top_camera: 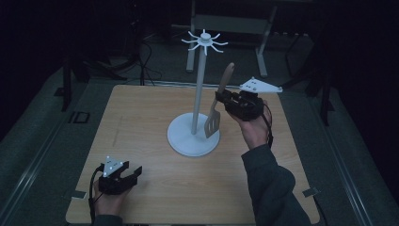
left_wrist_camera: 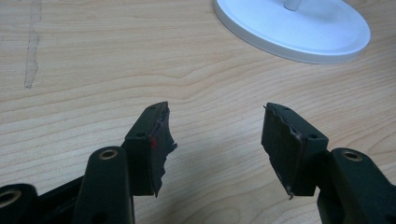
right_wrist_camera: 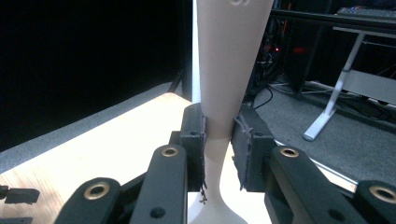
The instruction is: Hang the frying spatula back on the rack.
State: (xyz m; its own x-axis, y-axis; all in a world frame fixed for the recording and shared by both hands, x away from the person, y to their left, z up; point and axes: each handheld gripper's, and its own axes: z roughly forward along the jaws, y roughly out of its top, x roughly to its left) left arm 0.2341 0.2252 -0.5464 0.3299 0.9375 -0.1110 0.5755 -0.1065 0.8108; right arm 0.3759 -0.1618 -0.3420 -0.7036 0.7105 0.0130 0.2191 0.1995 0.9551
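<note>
A wooden slotted spatula point(top_camera: 217, 106) hangs above the table beside a white hook stand point(top_camera: 198, 84), handle up and blade down near the stand's round base point(top_camera: 181, 141). My right gripper point(top_camera: 221, 100) is shut on the spatula's handle point(right_wrist_camera: 224, 84), held raised to the right of the pole. In the right gripper view the pale handle runs up between the two black pads point(right_wrist_camera: 194, 140). My left gripper point(top_camera: 136, 172) rests open near the front left of the table, nothing between its fingers point(left_wrist_camera: 154, 140). The stand's base point(left_wrist_camera: 299, 28) lies ahead of it.
The wooden table point(top_camera: 141, 122) is bare around the stand. The stand's top carries a ring of white hooks point(top_camera: 205, 41). Behind the table are dark floor, cables and a desk frame point(top_camera: 226, 23).
</note>
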